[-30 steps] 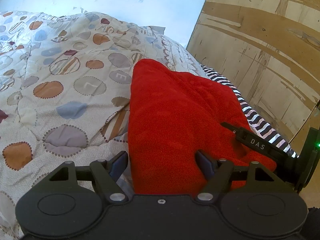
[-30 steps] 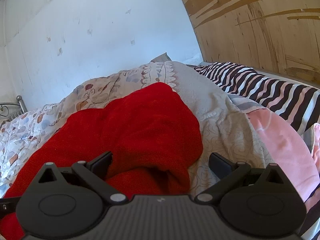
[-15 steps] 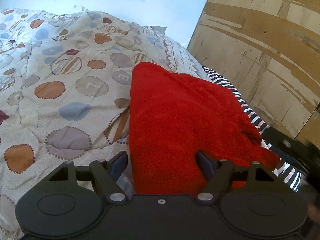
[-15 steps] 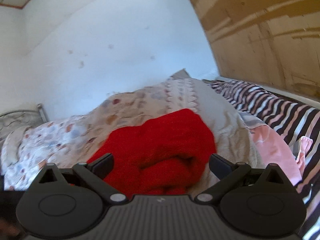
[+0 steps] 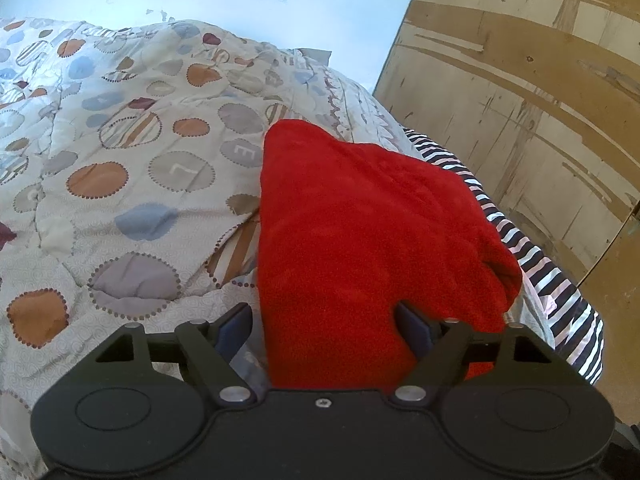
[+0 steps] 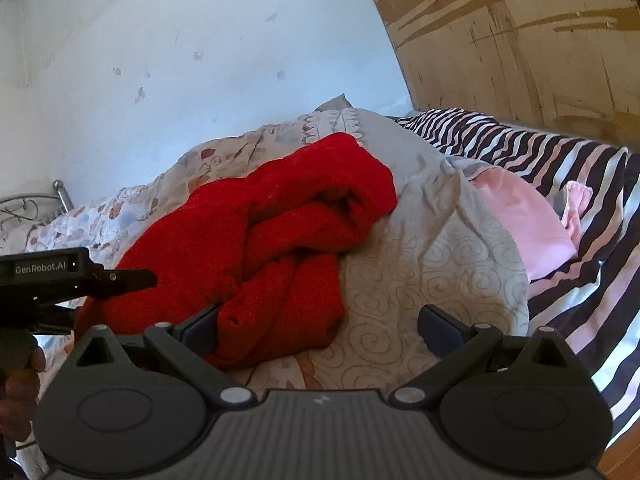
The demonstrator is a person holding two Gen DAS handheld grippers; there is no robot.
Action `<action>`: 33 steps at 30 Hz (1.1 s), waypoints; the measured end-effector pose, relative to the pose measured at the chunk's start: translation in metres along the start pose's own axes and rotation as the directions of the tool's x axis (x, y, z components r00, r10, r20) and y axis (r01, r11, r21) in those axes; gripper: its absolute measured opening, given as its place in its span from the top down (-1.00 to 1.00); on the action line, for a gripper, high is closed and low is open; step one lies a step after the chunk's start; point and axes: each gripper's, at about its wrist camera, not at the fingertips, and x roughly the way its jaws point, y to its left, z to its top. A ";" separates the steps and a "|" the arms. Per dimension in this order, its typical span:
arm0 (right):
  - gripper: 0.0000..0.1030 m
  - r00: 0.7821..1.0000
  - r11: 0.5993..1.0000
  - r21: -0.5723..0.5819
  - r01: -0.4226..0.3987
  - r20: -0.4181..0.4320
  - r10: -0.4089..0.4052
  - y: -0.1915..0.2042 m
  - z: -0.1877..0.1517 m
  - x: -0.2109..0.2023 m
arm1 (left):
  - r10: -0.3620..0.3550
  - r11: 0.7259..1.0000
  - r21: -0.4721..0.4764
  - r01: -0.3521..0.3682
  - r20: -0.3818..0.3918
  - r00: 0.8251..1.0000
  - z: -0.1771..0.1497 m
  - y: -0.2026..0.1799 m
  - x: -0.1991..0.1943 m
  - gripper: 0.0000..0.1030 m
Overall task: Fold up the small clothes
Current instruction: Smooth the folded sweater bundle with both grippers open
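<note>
A red fleece garment (image 5: 360, 232) lies folded on the patterned quilt (image 5: 120, 184). In the right wrist view it (image 6: 280, 240) shows as a bunched, layered roll. My left gripper (image 5: 324, 328) is open, its jaws either side of the garment's near edge, not closed on it. My right gripper (image 6: 318, 326) is open and empty, drawn back from the garment; its left finger (image 6: 200, 326) is close to the near cloth end. The left gripper's body (image 6: 60, 276) shows at the left edge of the right wrist view.
A striped black, white and pink sheet (image 6: 560, 184) and a pink cloth (image 6: 524, 216) lie to the right. A plywood wall (image 5: 520, 100) stands on the right, a white wall (image 6: 200, 60) behind. A metal bed frame (image 6: 32, 204) is at the far left.
My right gripper has pulled back and away from the red garment, which now lies further off. It has left the left wrist view. The left gripper has barely moved.
</note>
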 end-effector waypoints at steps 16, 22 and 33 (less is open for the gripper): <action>-1.00 0.980 0.985 0.019 -0.173 0.103 0.170 -0.034 0.111 0.047 | 0.003 1.000 -0.008 -0.003 0.039 0.999 0.066 0.030 0.010 -0.98; -1.00 0.987 0.983 0.103 -0.155 -0.017 0.158 -0.058 0.136 0.116 | -0.043 0.998 -0.049 0.042 -0.022 0.999 0.077 0.046 0.043 -0.99; -1.00 0.982 0.977 0.133 -0.169 -0.059 0.178 -0.059 0.098 0.142 | -0.091 0.994 -0.070 0.087 -0.066 0.994 0.079 0.050 0.071 -0.99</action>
